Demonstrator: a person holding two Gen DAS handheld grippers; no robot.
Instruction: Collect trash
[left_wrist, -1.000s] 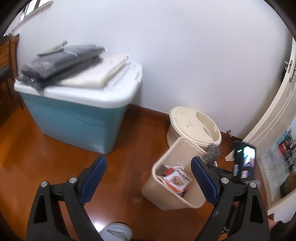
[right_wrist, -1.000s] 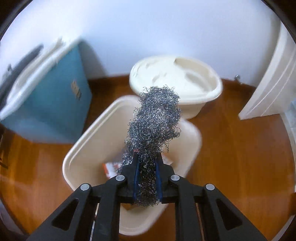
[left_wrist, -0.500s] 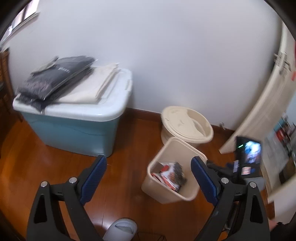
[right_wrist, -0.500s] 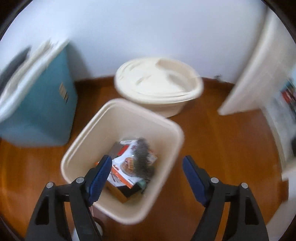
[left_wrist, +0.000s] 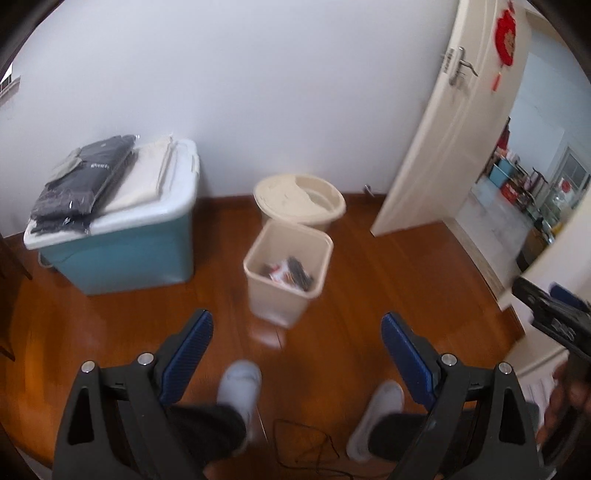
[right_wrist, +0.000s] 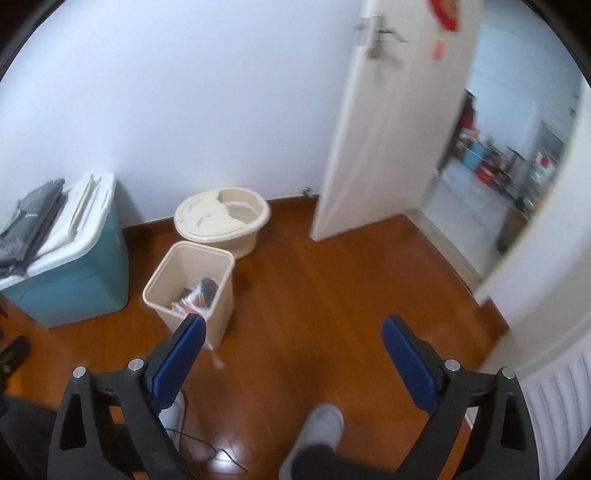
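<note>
**Trash sits in the bin, both grippers empty**

From the left wrist view, the left gripper has its blue fingers spread wide with nothing between them, only floorboards and the person's pale slippers below. Ahead stands the beige wastebasket, upright on the wooden floor, its square mouth facing up. Inside lies the trash: a red-and-white wrapper and something dark beside it, too blurred to name exactly. Just behind the basket is a round cream tub against the wall, and to the left a teal storage box with folded clothes on its white lid. The right gripper shows only in part at the right edge.

From the right wrist view, the right gripper is opening its fingers to their widest, and nothing is between them. The wastebasket sits left of centre, well apart from the fingertips, with the trash heaped low at its near side. The heap has no clear long axis; it lies loose and flat. An open door leads to another room.

I judge this drop finished. No stray litter shows on the visible floor, so whatever remains would lie elsewhere.
</note>
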